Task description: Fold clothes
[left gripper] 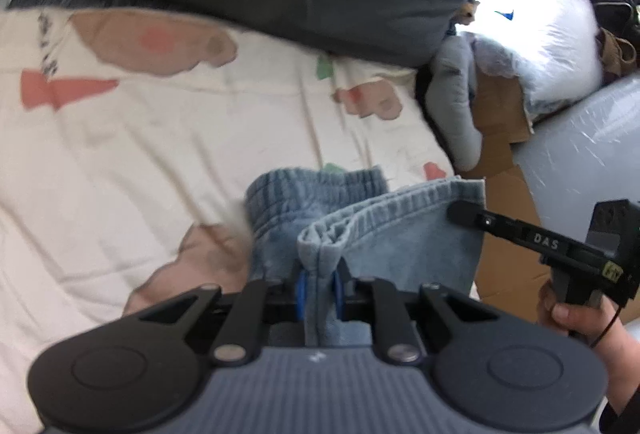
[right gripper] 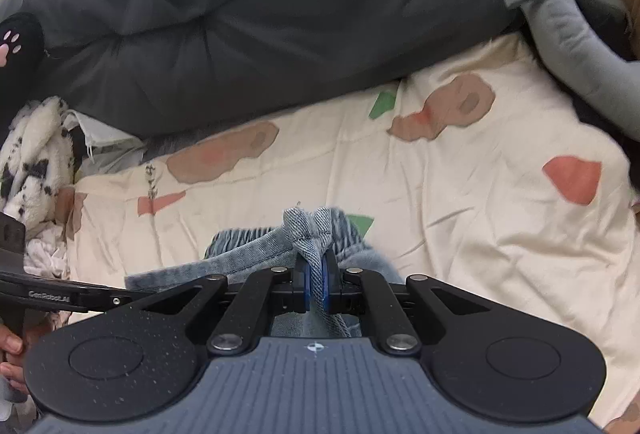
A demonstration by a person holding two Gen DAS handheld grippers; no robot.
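A light blue denim garment (left gripper: pixel 400 230) with an elastic waistband lies bunched on the cream printed bedsheet (left gripper: pixel 160 153). My left gripper (left gripper: pixel 320 292) is shut on a folded edge of the denim, which runs up between its blue pads. My right gripper (right gripper: pixel 316 286) is shut on another bunched corner of the same denim garment (right gripper: pixel 248 246). In the left wrist view the right gripper's black finger (left gripper: pixel 504 226) reaches the denim's right edge, with a hand (left gripper: pixel 580 318) on its handle. The left gripper's finger (right gripper: pixel 72 298) shows at the left of the right wrist view.
A big dark grey duvet (right gripper: pixel 280 25) is heaped along the far side of the bed. A grey plush toy (right gripper: pixel 568 25) and plastic bags (left gripper: pixel 552 45) with a cardboard box (left gripper: pixel 504 137) stand beyond the bed's right edge. A spotted fleece (right gripper: pixel 36 161) lies at the left.
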